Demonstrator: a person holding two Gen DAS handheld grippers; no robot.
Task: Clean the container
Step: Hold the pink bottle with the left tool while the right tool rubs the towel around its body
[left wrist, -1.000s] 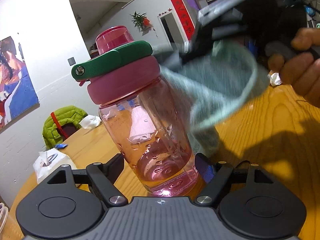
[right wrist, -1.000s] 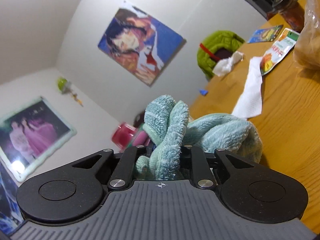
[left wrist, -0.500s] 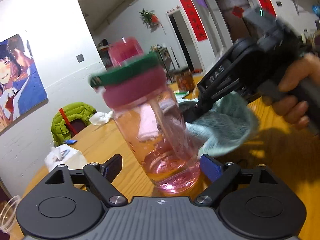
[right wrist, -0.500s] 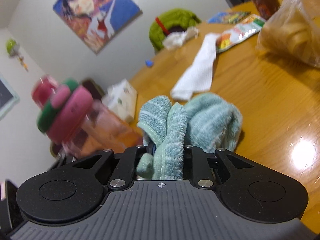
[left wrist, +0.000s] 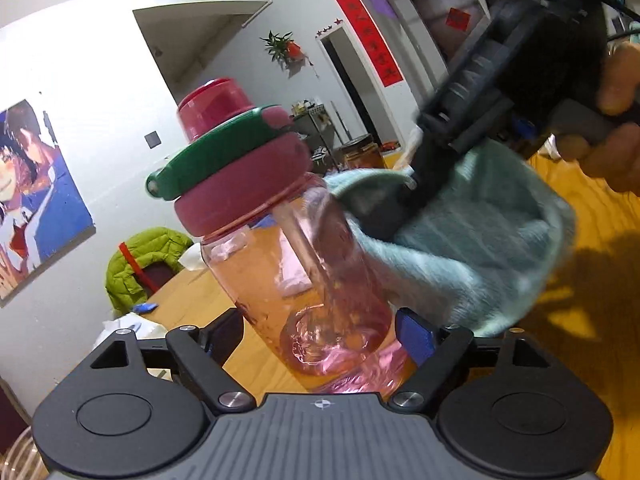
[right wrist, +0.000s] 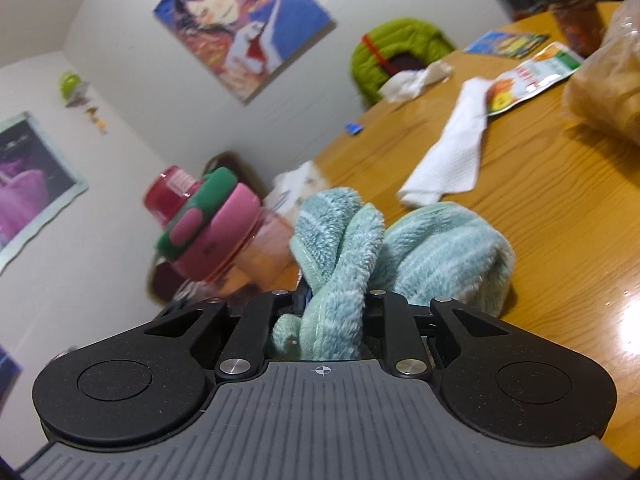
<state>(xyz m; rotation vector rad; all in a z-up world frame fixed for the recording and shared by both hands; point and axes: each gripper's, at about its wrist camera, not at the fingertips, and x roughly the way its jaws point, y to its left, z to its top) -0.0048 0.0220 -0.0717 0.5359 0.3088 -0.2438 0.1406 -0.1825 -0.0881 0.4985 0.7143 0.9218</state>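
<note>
Red door banners with illegible characters, snack packet print too blurred to read

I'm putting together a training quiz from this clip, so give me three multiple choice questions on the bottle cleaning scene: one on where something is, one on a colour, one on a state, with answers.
1. Where is the cloth relative to the bottle?
A. pressed against its side
B. stuffed inside it
C. lying flat on the table, far from it

2. What colour is the flip handle on the bottle's lid?
A. yellow
B. green
C. white

3. What is the right gripper doing?
A. open and empty
B. clamped on the bottle's lid
C. shut on the cloth

Answers: 1 A, the left wrist view shows the cloth against the bottle's side. 2 B, a green band sits above the pink lid ring. 3 C, the right wrist view shows cloth bunched between the closed fingers, while the left gripper holds the bottle's base.
</note>
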